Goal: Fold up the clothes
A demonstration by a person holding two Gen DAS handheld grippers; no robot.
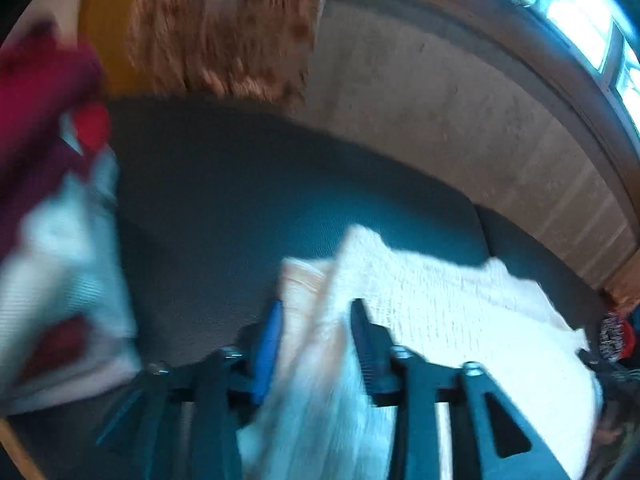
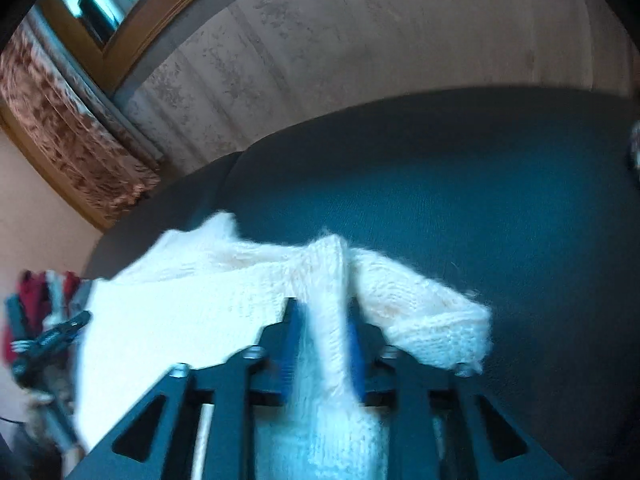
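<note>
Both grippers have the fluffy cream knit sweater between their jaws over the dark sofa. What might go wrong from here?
1. The fluffy cream knit sweater is bunched between the fingers of the right gripper and the left gripper; its loose fibres may snag.
2. One knit end lies crumpled on the dark sofa cushion, so the fold may come out uneven.

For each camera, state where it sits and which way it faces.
Left wrist: on the left gripper, looking down along its fingers at the white knitted garment on the dark sofa; clothes pile at left.
Right wrist: on the right gripper, angled down likewise.
Shared: garment, sofa, wall, window.
</note>
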